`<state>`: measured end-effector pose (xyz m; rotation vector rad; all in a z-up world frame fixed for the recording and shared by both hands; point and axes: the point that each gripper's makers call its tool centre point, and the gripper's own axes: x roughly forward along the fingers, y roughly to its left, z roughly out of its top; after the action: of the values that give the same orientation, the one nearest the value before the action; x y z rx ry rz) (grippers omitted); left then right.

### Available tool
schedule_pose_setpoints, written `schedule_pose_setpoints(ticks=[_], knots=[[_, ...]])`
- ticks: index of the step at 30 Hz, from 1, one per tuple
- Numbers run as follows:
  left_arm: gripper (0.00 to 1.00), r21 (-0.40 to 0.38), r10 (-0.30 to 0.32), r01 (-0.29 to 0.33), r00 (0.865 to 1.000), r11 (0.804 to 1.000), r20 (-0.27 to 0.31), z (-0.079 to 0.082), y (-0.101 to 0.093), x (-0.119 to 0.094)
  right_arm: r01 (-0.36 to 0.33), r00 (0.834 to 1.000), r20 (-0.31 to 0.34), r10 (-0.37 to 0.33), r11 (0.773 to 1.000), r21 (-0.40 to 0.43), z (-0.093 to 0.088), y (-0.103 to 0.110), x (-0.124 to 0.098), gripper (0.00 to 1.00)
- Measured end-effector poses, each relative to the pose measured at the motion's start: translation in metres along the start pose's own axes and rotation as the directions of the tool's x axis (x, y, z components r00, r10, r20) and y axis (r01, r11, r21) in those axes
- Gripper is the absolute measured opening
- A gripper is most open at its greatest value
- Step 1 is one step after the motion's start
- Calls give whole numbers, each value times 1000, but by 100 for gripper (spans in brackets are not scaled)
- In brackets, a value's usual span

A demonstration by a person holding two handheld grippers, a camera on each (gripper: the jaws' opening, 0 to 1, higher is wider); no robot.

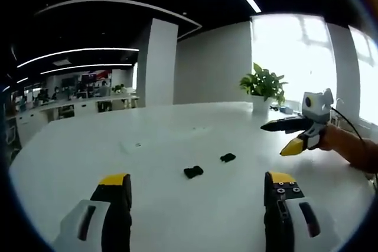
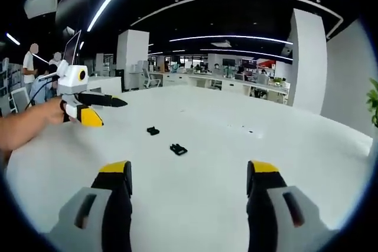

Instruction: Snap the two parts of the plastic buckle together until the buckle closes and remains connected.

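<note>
1. The two buckle parts lie apart on the white bench [image 1: 177, 216], not yet joined. In the left gripper view the nearer part [image 1: 193, 172] sits at about 12 o'clock from the left gripper [image 1: 198, 184], just beyond the gap between its jaws. The farther part [image 1: 227, 157] lies toward 1 o'clock.

2. In the right gripper view one part [image 2: 178, 149] lies at 12 o'clock from the right gripper [image 2: 189, 172]. The other [image 2: 153, 130] lies toward 11 o'clock, farther off.

3. Each part is small and dark. The long axis seems to run roughly across each view, though the pieces are too small to tell which end is the prong and which the socket.

4. The jaws of both grippers are spread wide with nothing between them. The right gripper [image 1: 292, 137], seen in the left gripper view at 2 o'clock, hangs above the bench with its jaws parted. The left gripper [image 2: 94, 110] shows likewise in the right gripper view at 10 o'clock.

5. My judgement is that each gripper has one part nearly dead ahead, so each could take its own piece. Both are well short of contact.

6. A potted plant [image 1: 263, 87] stands in a white pot at the far edge of the bench. No container holds the buckle parts.
</note>
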<state>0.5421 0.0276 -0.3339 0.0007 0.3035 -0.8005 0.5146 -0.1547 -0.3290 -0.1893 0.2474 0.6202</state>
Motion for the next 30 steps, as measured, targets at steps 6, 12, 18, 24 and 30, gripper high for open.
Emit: schedule_pose_setpoints(ticks=[6,12,18,24,30], knots=[[95,11,-7,7,1000,1000,-1,2,1,4,-9,1000,-11,9,1000,-10,-2,0,8,79],[95,4,-9,9,1000,1000,1,4,4,7,-15,1000,-13,15,1000,-19,1,0,14,78],[94,32,-15,15,1000,999,-20,-1,3,9,-25,999,-28,24,999,-34,-1,3,18,76],[93,29,-15,16,1000,999,-21,-1,3,11,-29,999,-31,28,999,-35,-1,3,20,75],[94,44,-22,23,1000,999,-16,3,5,17,-34,999,-26,33,999,-41,-2,3,19,70]])
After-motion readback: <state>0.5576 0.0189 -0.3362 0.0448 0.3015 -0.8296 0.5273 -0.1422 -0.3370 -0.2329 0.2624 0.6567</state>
